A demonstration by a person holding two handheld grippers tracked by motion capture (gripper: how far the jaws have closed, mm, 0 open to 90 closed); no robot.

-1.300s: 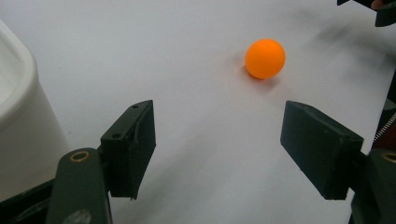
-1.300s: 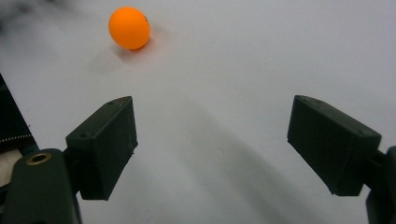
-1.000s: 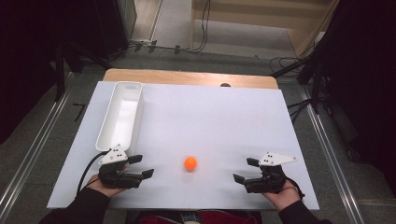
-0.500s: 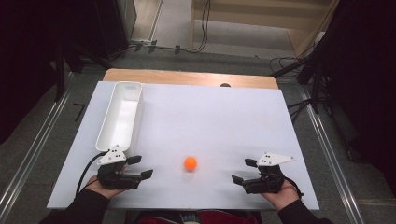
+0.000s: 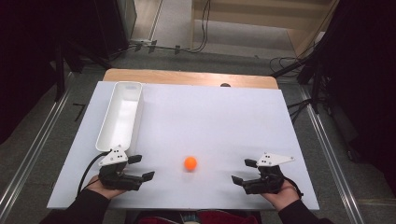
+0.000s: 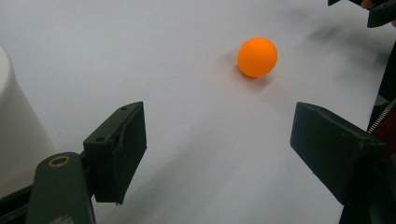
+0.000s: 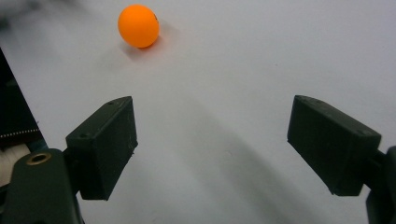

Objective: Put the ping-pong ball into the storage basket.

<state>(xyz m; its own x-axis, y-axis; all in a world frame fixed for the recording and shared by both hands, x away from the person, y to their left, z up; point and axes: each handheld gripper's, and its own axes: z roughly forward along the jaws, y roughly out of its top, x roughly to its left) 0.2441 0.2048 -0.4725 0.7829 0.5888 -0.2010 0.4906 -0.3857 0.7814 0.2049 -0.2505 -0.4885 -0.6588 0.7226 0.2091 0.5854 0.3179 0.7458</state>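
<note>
High view: an orange ball (image 5: 190, 163) sits loose on the white table (image 5: 210, 121), low in the frame's centre, between the left gripper (image 5: 141, 167) at lower left and the right gripper (image 5: 243, 171) at lower right. Both are spread and hold nothing; the left one's jaws have just been opening. A white tray (image 5: 103, 135) runs up the left side.

Left gripper view: the ball (image 6: 257, 57) lies upper right, well beyond the spread jaws. Being round, it has no long axis and points nowhere.

Right gripper view: the ball (image 7: 138, 25) lies upper left, beyond the wide jaws. A glancing jaw would likely send it rolling off the table.
</note>
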